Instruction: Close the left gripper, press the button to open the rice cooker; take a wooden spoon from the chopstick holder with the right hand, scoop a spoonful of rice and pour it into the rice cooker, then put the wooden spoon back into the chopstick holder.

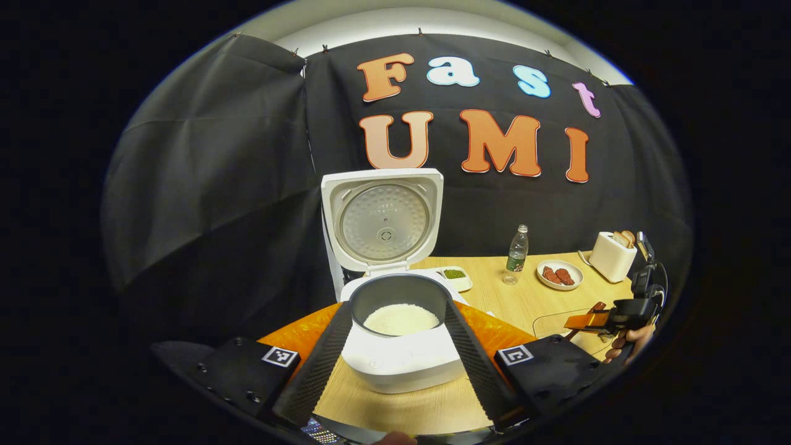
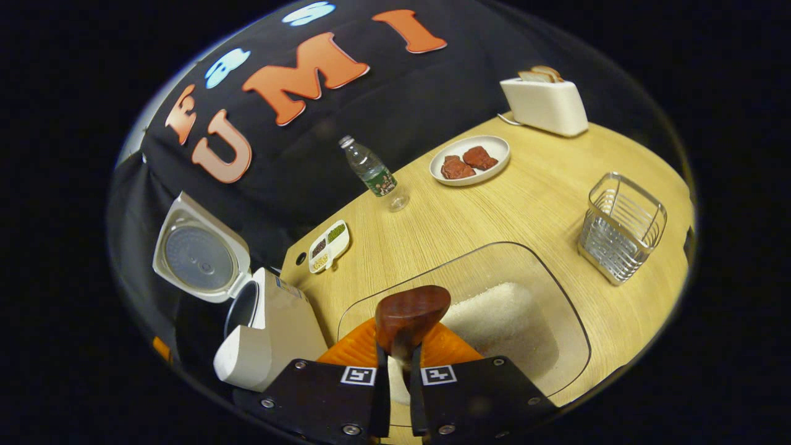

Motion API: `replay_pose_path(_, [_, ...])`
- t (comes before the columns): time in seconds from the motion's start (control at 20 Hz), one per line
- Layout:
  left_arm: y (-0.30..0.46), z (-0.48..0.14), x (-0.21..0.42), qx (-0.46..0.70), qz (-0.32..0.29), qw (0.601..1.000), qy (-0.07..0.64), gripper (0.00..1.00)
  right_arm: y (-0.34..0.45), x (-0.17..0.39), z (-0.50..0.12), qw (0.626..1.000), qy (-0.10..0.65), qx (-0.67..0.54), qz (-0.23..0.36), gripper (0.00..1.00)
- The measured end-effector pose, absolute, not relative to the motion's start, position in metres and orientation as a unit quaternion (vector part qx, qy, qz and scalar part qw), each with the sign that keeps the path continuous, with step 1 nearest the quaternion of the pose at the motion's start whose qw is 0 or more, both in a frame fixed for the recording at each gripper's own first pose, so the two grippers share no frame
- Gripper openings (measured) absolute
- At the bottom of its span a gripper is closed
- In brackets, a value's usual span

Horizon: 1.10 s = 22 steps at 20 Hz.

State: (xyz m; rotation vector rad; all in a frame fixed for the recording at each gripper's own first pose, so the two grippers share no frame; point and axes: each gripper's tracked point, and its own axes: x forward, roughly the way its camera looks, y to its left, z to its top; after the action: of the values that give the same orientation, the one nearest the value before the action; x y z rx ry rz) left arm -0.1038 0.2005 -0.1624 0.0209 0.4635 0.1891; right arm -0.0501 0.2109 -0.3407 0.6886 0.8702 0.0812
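The white rice cooker (image 1: 401, 364) stands open with its lid (image 1: 383, 219) upright, and white rice lies in its dark pot (image 1: 401, 318). My left gripper (image 1: 395, 371) is open just in front of it, its fingers framing the cooker without touching. My right gripper (image 2: 395, 355) is shut on the handle of the wooden spoon (image 2: 411, 315). The spoon's bowl hovers over the clear rice container (image 2: 556, 309); no rice shows on it. The wire chopstick holder (image 2: 621, 228) stands to the right of it. The cooker (image 2: 272, 334) sits to the left.
On the wooden table (image 2: 531, 204) are a water bottle (image 2: 374, 173), a plate of meat (image 2: 469, 162), a white toaster (image 2: 544, 105) and a small divided dish (image 2: 329, 246). A hand (image 1: 630, 343) holds the right gripper at the far right of the left gripper view.
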Motion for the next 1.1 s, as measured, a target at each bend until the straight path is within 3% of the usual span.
replay_pose_path(0.05, [0.198,-0.164,-0.105,0.008,0.090,0.969,0.230,1.00,0.209,-0.052,-0.343,0.837,0.416,0.353,0.040,0.16])
replay_pose_path(0.25, [0.188,-0.164,-0.102,0.013,0.081,0.971,0.227,0.99,0.200,-0.055,-0.348,0.807,0.417,0.418,0.035,0.13])
replay_pose_path(0.75, [0.172,-0.152,-0.093,0.029,0.074,0.975,0.208,0.99,0.155,-0.042,-0.327,0.799,0.374,0.468,0.055,0.12])
replay_pose_path(1.1, [0.163,-0.146,-0.087,0.034,0.067,0.977,0.201,1.00,0.146,-0.028,-0.301,0.744,0.337,0.574,0.054,0.12])
